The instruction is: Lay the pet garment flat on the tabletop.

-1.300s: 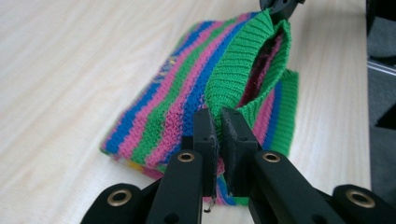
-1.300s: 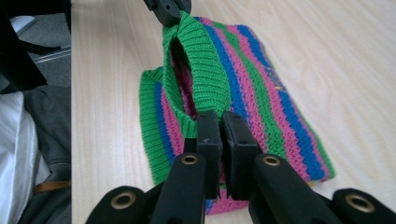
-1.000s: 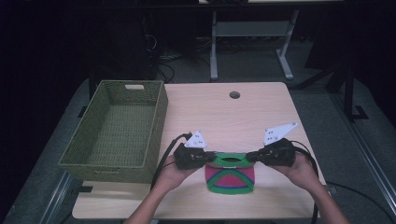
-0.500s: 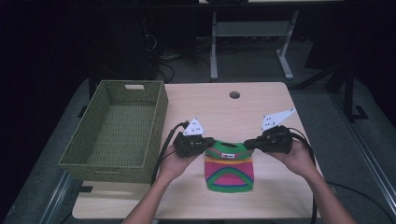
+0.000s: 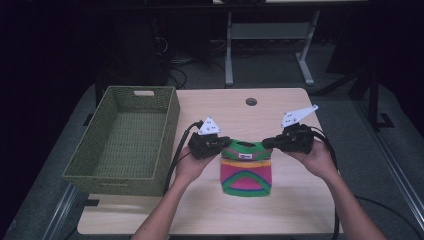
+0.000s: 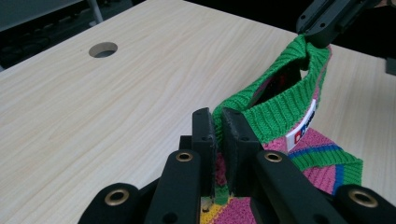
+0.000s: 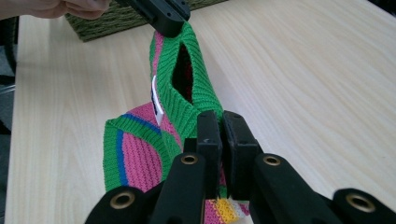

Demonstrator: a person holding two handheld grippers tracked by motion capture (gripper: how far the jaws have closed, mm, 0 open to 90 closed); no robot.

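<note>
A small knitted garment [image 5: 246,170] in green, pink, yellow and blue, with a white label [image 6: 302,125], hangs between the two grippers over the wooden table [image 5: 280,210]. My left gripper [image 5: 223,144] is shut on the left end of its green ribbed band [image 6: 275,105]. My right gripper [image 5: 268,143] is shut on the band's right end [image 7: 187,88]. The band is stretched between them with its opening gaping. In the left gripper view the pads [image 6: 204,135] pinch the knit, and the right gripper view shows the same.
A green woven basket [image 5: 90,165] stands empty on the table's left side, close to my left forearm. A round cable hole [image 5: 251,101] sits near the far edge. Dark floor, table legs and cables lie beyond.
Both hands have moved away from the near edge and risen, lifting the garment's top off the table; its body now hangs down towards me.
</note>
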